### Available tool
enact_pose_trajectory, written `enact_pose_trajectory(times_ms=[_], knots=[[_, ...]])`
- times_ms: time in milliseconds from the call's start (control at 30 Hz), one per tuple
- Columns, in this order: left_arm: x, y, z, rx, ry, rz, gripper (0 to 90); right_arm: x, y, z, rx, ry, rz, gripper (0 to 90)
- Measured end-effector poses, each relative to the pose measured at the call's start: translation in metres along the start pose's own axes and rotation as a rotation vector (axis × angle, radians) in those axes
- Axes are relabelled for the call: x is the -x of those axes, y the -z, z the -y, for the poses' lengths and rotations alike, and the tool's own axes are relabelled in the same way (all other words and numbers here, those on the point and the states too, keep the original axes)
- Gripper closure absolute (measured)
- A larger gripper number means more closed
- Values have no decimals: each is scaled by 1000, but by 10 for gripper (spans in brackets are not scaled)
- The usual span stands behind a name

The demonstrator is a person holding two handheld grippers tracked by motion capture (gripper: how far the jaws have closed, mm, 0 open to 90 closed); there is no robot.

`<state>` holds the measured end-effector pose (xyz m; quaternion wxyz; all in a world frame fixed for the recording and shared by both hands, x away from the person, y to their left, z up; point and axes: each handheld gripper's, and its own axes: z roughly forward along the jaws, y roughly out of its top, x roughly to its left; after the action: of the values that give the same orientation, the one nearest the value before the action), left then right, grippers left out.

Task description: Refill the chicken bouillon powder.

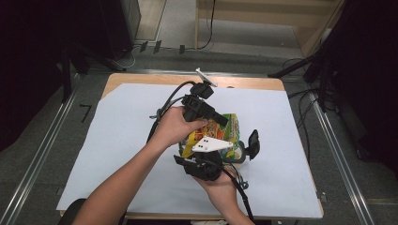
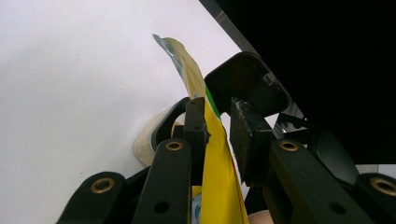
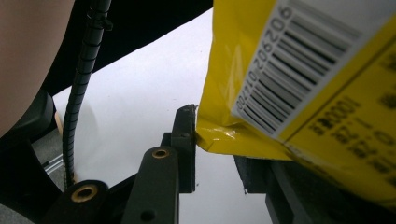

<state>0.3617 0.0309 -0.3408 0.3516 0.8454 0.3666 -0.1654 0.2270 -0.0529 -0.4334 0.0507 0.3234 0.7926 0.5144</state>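
Evidently a bag (image 1: 220, 133) of snacks, yellow with green at its far end, is held up off the table (image 1: 141, 140) between two tongs, near the middle of the white sheet (image 1: 117, 122) that covers the tabletop. The left tongs (image 1: 224, 120) are brought in from the far left and the right tongs (image 1: 251, 146) from the near side, so the bag is gripped at two places at once; this looks like a hold meant for pulling the bag open or for steadying it while it is turned, though which cannot be told.

In the left gripper view the flat top edge of the bag (image 2: 219, 158) rises between the jaws of the left tongs (image 2: 220, 122). The jaws stand narrow; the left pad lies against the film, while a slight gap seems to be left at the right pad, so a firm pinch cannot be told for sure.

In the right gripper view the barcode side of the bag (image 3: 299, 79) is seen over the right tongs (image 3: 219, 140). A folded corner is touched by the left jaw, and the other jaw is hidden under the bag, so the bag seems to be held narrowly there. The other gripper's cable (image 3: 79, 88) hangs at the left.
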Motion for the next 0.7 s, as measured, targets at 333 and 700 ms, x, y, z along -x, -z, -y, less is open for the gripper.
enact_pose_trajectory(times_ms=[333,700], knots=[[1,2,2,9,-9,-2,772,-1,0,0,-2,12,5,725],[3,4,5,22,-20,-4,770,-2,-1,0,-5,27,7,725]])
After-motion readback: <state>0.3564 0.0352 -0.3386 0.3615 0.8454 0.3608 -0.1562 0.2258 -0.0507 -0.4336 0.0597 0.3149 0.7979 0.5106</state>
